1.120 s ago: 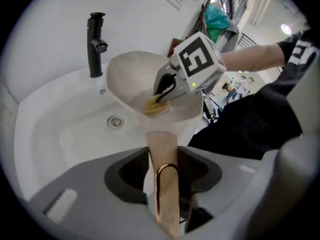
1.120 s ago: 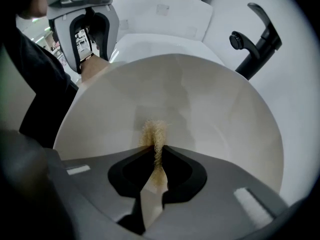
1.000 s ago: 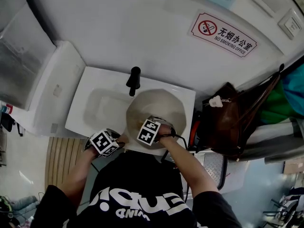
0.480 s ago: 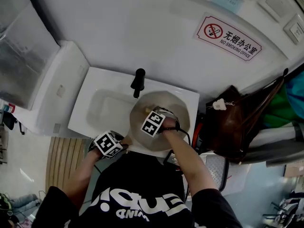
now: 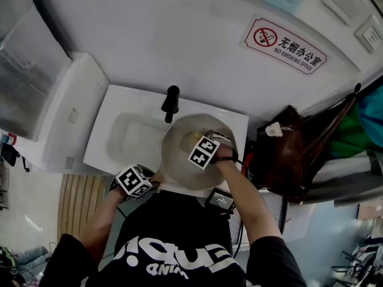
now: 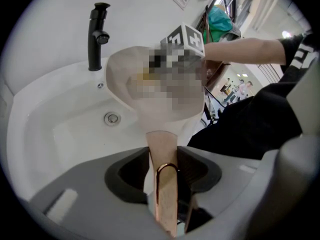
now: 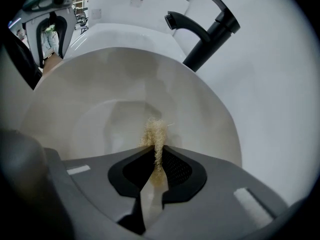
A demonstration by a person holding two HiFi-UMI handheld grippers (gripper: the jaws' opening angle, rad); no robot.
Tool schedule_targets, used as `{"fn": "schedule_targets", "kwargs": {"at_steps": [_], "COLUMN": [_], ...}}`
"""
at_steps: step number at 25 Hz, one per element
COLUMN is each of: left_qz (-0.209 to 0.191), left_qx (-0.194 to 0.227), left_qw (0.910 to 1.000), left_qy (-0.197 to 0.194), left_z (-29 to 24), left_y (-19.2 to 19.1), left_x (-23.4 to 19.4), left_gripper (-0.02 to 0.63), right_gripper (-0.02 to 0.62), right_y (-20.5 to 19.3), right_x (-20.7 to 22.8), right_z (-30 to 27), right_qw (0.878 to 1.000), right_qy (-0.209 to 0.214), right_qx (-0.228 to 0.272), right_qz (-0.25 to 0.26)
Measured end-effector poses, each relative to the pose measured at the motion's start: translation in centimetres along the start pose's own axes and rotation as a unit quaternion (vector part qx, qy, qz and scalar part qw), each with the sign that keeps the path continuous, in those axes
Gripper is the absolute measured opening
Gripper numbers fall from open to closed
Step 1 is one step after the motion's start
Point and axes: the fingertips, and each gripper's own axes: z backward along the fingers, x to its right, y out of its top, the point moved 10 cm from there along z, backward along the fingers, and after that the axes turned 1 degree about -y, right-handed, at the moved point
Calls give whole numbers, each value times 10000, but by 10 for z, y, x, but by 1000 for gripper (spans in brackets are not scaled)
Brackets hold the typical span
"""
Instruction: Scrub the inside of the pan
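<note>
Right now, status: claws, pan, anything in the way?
Left claw shut on pan handle, pan over sink. Right claw shut on scrubber, inside the pan. Faucet close behind rim, nothing blocking.

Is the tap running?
No, it's off. No water falls from the black tap into the white sink in either gripper view.

A black faucet [image 5: 170,103] stands on the white sink's [image 5: 128,137] back rim. A no-smoking sign [image 5: 283,43] is fixed to the wall [image 5: 149,34].
</note>
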Motion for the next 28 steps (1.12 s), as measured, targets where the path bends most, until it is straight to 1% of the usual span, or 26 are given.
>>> {"fn": "schedule_targets", "kwargs": {"at_steps": [3, 8, 12, 16, 22, 24, 28], "left_qz": [-28, -62, -17, -11, -11, -33, -47], "left_qx": [-63, -131, -181, -131, 55, 108, 198], "left_qw": [10000, 9999, 9998, 9999, 10000, 9999, 9998], "left_qy": [-9, 19, 96, 69, -19, -19, -28], "left_z": [0, 0, -1, -1, -2, -3, -5], "left_y": [1, 2, 0, 1, 0, 0, -2], "left_x": [0, -1, -1, -1, -2, -2, -4], "left_gripper": [173, 173, 173, 173, 173, 175, 175], "right_gripper": [52, 52, 52, 52, 52, 52, 52], "right_y": [0, 9, 8, -2, -17, -18, -20], "right_x": [0, 0, 5, 11, 13, 11, 8], "right_z": [10, 38, 63, 81, 106, 112, 118], "right_qw": [9992, 9936, 9858, 9775, 9586, 9540, 9501], "right_qy": [152, 328, 209, 118, 95, 113, 122], "right_qx": [205, 807, 1289, 1574, 2010, 2121, 2231], "right_qz": [-304, -716, -1058, -1403, -2014, -2115, -2176]}}
